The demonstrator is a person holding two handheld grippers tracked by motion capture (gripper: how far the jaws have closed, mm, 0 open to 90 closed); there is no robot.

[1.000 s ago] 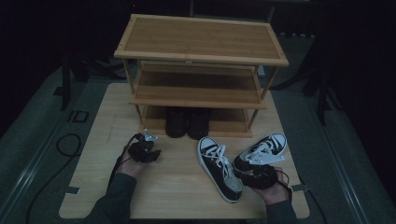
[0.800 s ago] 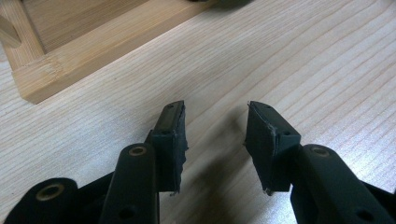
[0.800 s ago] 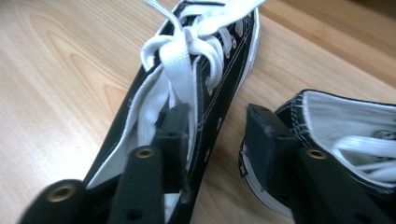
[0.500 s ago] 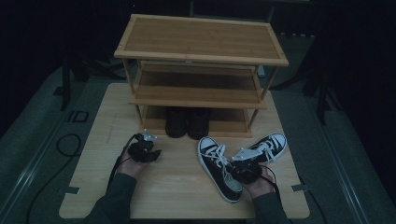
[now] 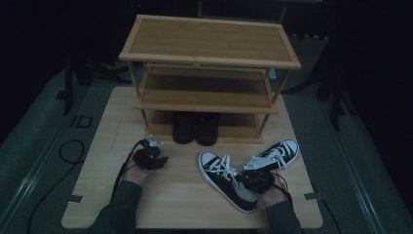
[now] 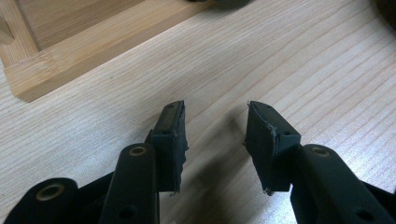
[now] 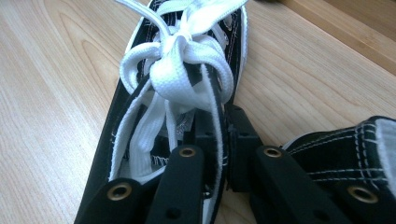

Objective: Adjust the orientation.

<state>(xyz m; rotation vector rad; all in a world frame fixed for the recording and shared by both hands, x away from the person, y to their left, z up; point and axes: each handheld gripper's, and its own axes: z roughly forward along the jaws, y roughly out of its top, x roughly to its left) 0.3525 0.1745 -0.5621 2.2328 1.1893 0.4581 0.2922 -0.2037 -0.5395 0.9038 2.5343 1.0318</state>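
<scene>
Two black-and-white lace-up sneakers lie on the wooden table. One sneaker points toward the rack; the other sneaker lies angled to its right. My right gripper has just been closing and is shut on the upper side edge of the nearer sneaker, just behind its white laces. The second sneaker's heel sits right beside the jaws. My left gripper hovers open over bare table near the rack's foot, with nothing between its jaws.
A three-tier bamboo shoe rack stands at the back of the table, and its bottom frame lies just ahead of the left gripper. A pair of dark boots sits on the lowest tier. Cables trail off the table's left side.
My right hand has shifted left from beside the right sneaker onto the middle sneaker, and its jaws have closed on that shoe's edge. The left hand has stayed where it was.
</scene>
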